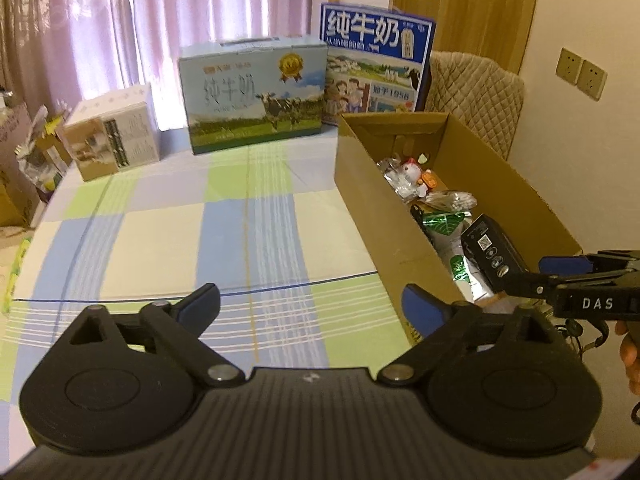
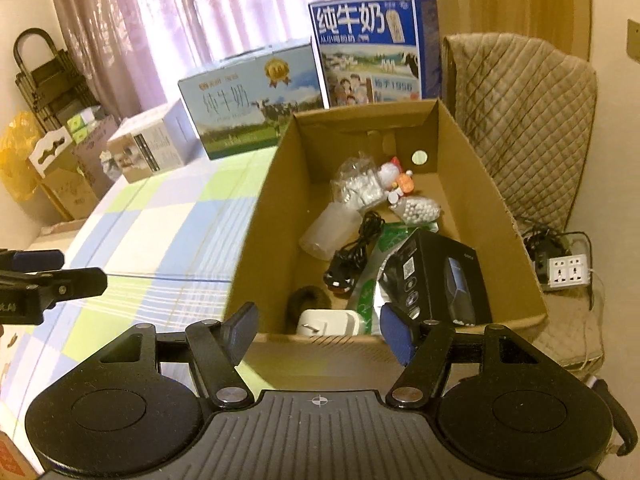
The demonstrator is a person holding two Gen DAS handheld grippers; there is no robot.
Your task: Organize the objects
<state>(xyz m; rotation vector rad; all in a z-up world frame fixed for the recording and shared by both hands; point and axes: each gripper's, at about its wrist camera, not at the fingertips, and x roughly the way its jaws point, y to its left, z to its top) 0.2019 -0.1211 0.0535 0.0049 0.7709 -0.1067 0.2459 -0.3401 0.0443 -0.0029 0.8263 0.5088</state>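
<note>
An open cardboard box point(image 2: 260, 240) stands on the table's right side. Inside lie a black product box point(image 2: 436, 280), a green-and-white pouch point(image 2: 372, 280), a black cable point(image 2: 356, 256), a white charger point(image 2: 332, 322), a clear bottle point(image 2: 328, 232), a bag of white beads point(image 2: 418, 210) and a small toy figure point(image 2: 394, 174). My right gripper point(image 2: 318, 330) hangs open above the box's near wall, holding nothing. My left gripper point(image 1: 310, 306) is open over the checked tablecloth point(image 1: 160, 240), left of the cardboard box point(image 1: 360, 184). The right gripper point(image 1: 524, 274) shows beside the black product box point(image 1: 486, 246).
At the table's back stand a light-blue milk carton case point(image 1: 252, 96), a dark-blue milk case point(image 1: 376, 60) and a small white box point(image 1: 112, 136). A quilted chair point(image 2: 520, 120) is behind the cardboard box. A power strip point(image 2: 568, 270) lies on the floor at right.
</note>
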